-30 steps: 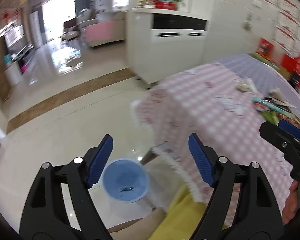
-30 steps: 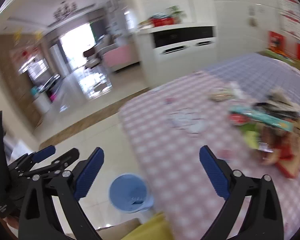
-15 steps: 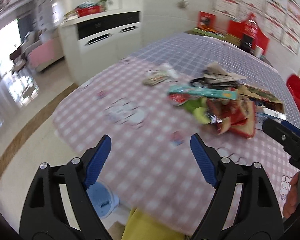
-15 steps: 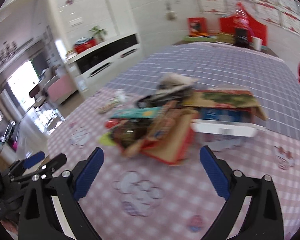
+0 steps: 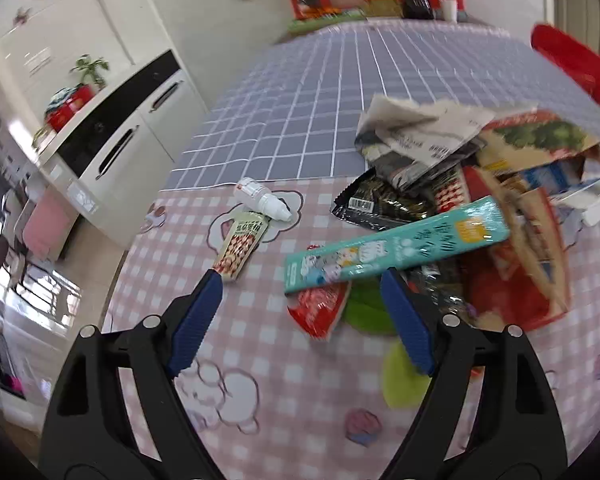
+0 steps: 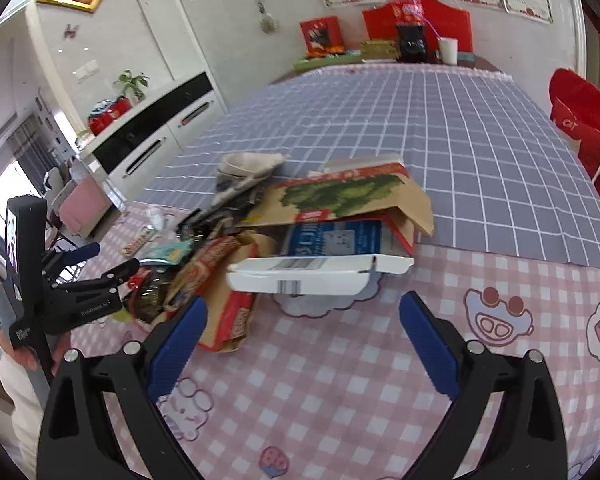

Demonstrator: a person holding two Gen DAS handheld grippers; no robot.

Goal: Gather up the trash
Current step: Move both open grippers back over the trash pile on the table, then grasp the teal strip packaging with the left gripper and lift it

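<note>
A pile of trash lies on the table's pink checked cloth (image 5: 300, 400). In it are a long teal box (image 5: 396, 248), a red wrapper (image 5: 320, 308), a black wrapper (image 5: 380, 200), crumpled paper (image 5: 416, 128) and a cardboard box with a green picture (image 6: 340, 196). A white flat box (image 6: 312, 276) and a red-brown carton (image 6: 228, 300) lie nearest my right gripper (image 6: 304, 304), which is open and empty above the cloth. My left gripper (image 5: 300, 280) is open over the near end of the teal box, touching nothing. A small white bottle (image 5: 262, 200) and a narrow packet (image 5: 242, 246) lie apart to the left.
A purple grid cloth (image 6: 420, 120) covers the far half of the table. Red boxes and a cup (image 6: 448, 50) stand at its far end. A red chair (image 6: 580, 116) is on the right, a white cabinet (image 5: 120, 140) on the left. Green scraps (image 5: 400, 376) lie near the front.
Both views have swung from the floor and a blue bin at the table's corner round to the trash pile on the table. Both grippers stay open and empty.
</note>
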